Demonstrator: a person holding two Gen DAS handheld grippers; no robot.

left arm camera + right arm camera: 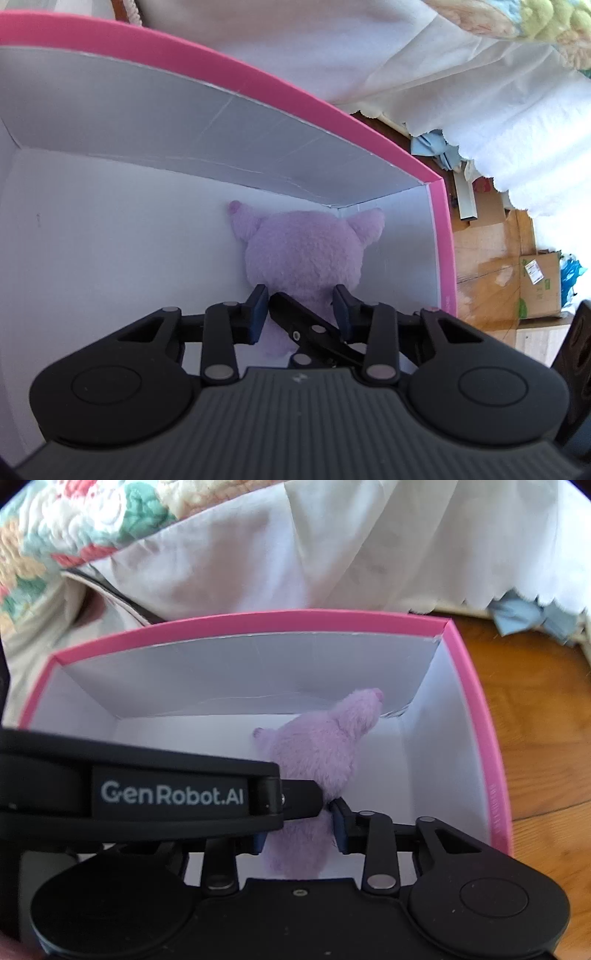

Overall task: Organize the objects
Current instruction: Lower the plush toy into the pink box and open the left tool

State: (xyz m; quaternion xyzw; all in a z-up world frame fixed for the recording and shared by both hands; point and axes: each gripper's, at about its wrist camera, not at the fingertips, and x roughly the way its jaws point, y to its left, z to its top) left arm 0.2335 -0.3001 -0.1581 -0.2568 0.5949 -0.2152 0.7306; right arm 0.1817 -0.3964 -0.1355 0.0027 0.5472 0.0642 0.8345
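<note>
1. Two hand-held grippers are down inside the pink box (332, 110), and both meet on the purple plush toy (303, 251). The toy lies on the white bottom of the box with its head tucked into the far corner, at about 1 o'clock from my left wrist camera.
2. My left hand-held gripper (300, 299) stands narrow, with the toy's lower body between its pads. One of the other gripper's fingers (295, 317) crosses the same gap, so I cannot tell whether the left pads press the fur or only flank it.
3. My right hand-held gripper (299, 827) is also narrow. From its own camera the toy's body fills the space between the pads and the fur meets both, so I read it as holding the toy. The left gripper's arm cuts across that view from 9 o'clock and hides part of the near pad.
4. I judge the step in hand to be the placing of the toy in the box. It looks all but done, since the toy already rests on the bottom.
5. Next I would spread both sets of jaws and lift straight up, one at a time, because the fingers overlap.
6. Fur could snag on a pad and drag the toy out of its corner. The wall at 3 o'clock is also close to my right side.
</note>
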